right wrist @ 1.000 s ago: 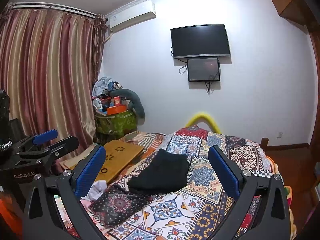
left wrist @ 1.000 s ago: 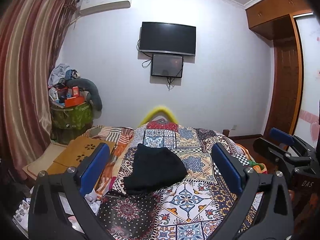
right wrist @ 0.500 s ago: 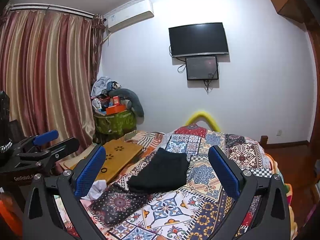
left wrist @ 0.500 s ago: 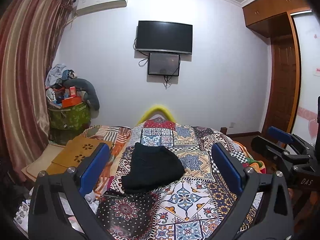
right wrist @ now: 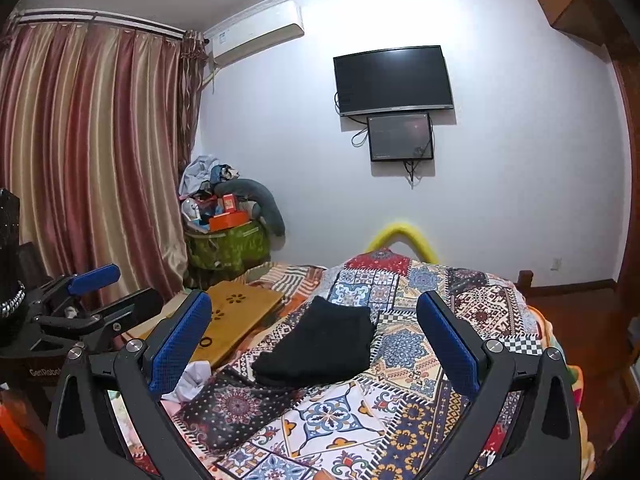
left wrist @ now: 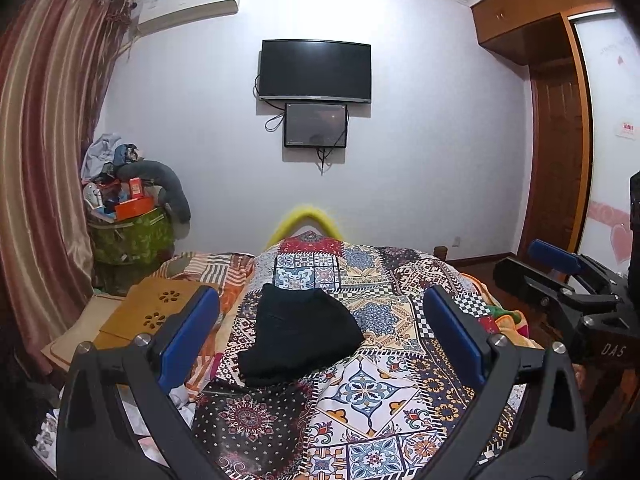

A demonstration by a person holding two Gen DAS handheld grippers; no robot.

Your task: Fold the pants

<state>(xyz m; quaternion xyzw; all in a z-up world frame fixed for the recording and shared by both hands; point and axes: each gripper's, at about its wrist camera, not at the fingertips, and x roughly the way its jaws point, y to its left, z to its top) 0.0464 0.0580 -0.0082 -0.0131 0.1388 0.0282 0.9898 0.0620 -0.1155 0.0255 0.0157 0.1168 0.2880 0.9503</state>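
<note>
Pants (left wrist: 298, 334) lie as a compact black bundle on the patterned bed (left wrist: 392, 396), looking already folded (final step, I judge); my left gripper (left wrist: 320, 338) and right gripper (right wrist: 314, 338) hang released, well apart from them, so next I just withdraw.

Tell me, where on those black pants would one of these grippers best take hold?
Probably the near edge of the black pants, coming in low from the front. They lie as a flat folded bundle on the patterned bedspread, and that edge faces both open hand-held grippers, left and right, with a stacked lip to pinch.
</note>
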